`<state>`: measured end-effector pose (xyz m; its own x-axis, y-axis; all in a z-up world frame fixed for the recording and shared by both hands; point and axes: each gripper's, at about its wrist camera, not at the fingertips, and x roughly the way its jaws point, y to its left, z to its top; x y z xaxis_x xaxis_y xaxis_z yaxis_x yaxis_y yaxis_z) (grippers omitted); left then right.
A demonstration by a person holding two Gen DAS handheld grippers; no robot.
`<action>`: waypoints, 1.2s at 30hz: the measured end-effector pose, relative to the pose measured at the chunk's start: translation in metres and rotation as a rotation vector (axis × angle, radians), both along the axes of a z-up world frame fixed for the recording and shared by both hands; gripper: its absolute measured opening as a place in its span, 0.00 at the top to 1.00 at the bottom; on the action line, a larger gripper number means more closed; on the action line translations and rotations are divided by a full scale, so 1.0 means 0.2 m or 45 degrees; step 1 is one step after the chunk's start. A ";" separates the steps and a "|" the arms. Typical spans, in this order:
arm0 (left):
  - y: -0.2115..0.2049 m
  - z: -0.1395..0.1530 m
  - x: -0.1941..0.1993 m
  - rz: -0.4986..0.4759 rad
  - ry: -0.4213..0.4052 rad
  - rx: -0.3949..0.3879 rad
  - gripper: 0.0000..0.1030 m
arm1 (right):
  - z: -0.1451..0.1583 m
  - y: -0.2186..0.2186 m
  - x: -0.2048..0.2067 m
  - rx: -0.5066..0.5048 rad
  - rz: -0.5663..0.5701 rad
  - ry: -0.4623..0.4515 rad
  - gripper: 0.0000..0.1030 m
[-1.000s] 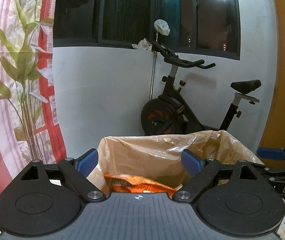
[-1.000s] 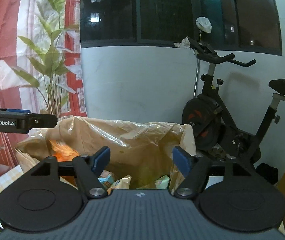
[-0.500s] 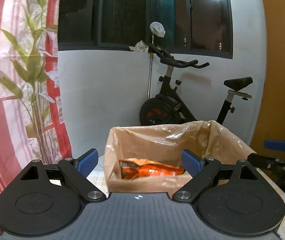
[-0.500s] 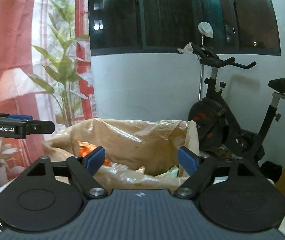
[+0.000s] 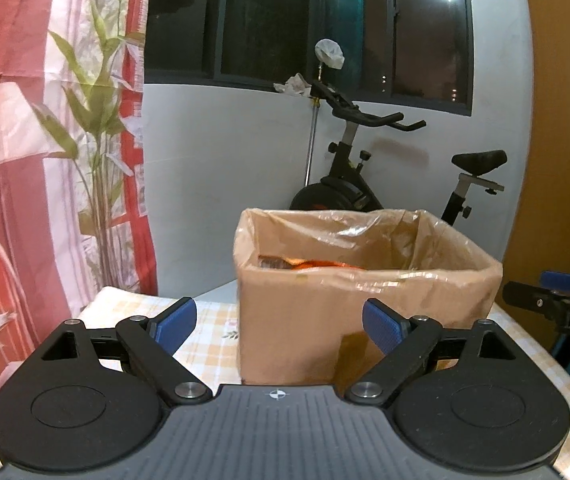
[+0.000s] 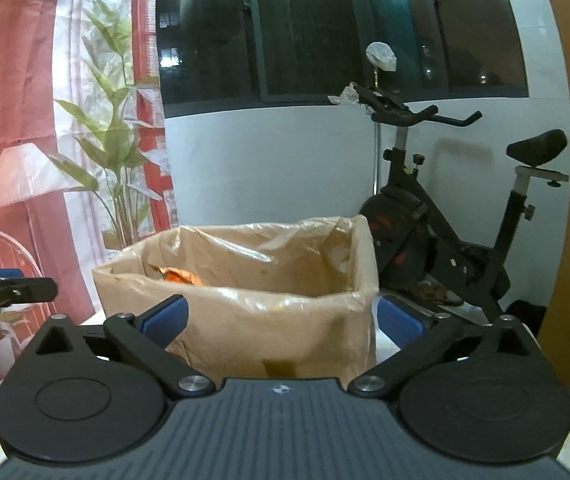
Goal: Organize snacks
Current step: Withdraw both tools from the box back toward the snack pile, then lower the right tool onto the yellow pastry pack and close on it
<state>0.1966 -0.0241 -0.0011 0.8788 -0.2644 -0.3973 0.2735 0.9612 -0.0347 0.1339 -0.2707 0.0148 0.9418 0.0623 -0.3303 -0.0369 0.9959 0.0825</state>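
On checked-cloth surface [image 5: 213,328]: plastic-lined brown cardboard box [image 5: 349,304], orange snack packet [image 5: 317,265] inside. Left hand-held gripper [image 5: 281,322] wide, empty; right hand-held gripper [image 6: 283,318] opening, empty. Advise approaching next snack squarely, clear of liner.

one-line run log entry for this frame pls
left gripper: open, empty | right gripper: opening, empty | box: plastic-lined, on table | orange snack bag: inside box

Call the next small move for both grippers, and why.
Probably swing away from the box to find another snack. Left gripper is open and empty, right gripper is opening with nothing between its pads, and an orange packet already lies inside.
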 end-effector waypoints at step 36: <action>0.06 -0.48 -0.20 0.077 0.122 0.027 0.11 | -0.58 0.08 -0.21 0.000 0.003 0.202 0.00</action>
<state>0.1574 -0.0112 -0.0975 0.8505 -0.2028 -0.4852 0.2115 0.9767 -0.0375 0.0913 -0.2557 -0.1014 0.8776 0.0645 -0.4751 -0.0257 0.9958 0.0877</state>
